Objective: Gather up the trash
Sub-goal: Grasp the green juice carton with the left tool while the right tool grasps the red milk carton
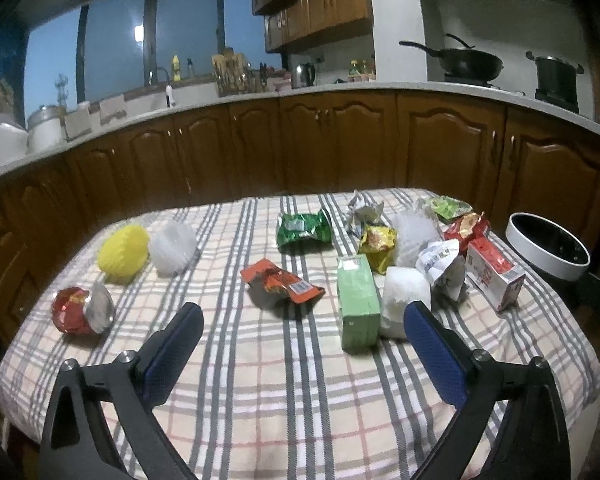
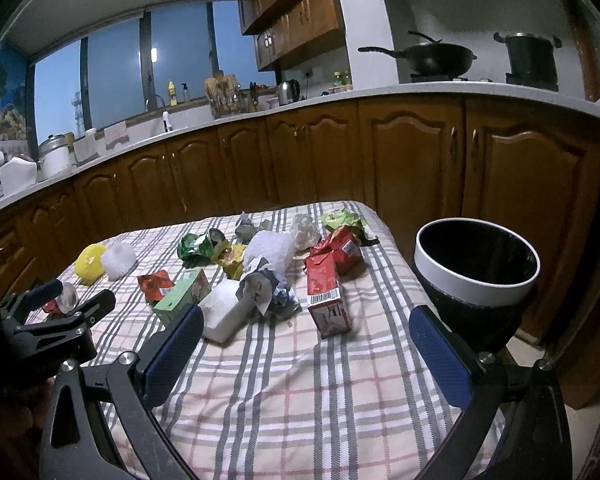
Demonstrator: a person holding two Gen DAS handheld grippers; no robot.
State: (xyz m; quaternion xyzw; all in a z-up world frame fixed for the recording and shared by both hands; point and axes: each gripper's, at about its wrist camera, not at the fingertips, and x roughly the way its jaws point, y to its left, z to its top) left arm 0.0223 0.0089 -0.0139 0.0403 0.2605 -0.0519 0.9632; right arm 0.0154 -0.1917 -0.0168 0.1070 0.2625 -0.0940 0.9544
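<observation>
Trash lies scattered on a table with a checked cloth [image 1: 260,380]. It includes an orange wrapper [image 1: 280,284], a green carton [image 1: 358,300], a white wad [image 1: 404,300], a red carton [image 1: 494,274], a green bag [image 1: 304,228], a yellow ball [image 1: 124,254] and a red wrapper [image 1: 82,310]. My left gripper [image 1: 304,324] is open and empty above the near cloth. My right gripper [image 2: 306,330] is open and empty, just short of the red carton [image 2: 326,294]. A white-rimmed black bin [image 2: 476,264] stands right of the table; the left wrist view shows it too [image 1: 548,246].
Brown kitchen cabinets [image 1: 340,140] and a countertop run behind the table. A wok [image 1: 468,60] and a pot [image 1: 556,72] sit on the stove. The left gripper [image 2: 72,300] shows at the left edge of the right wrist view.
</observation>
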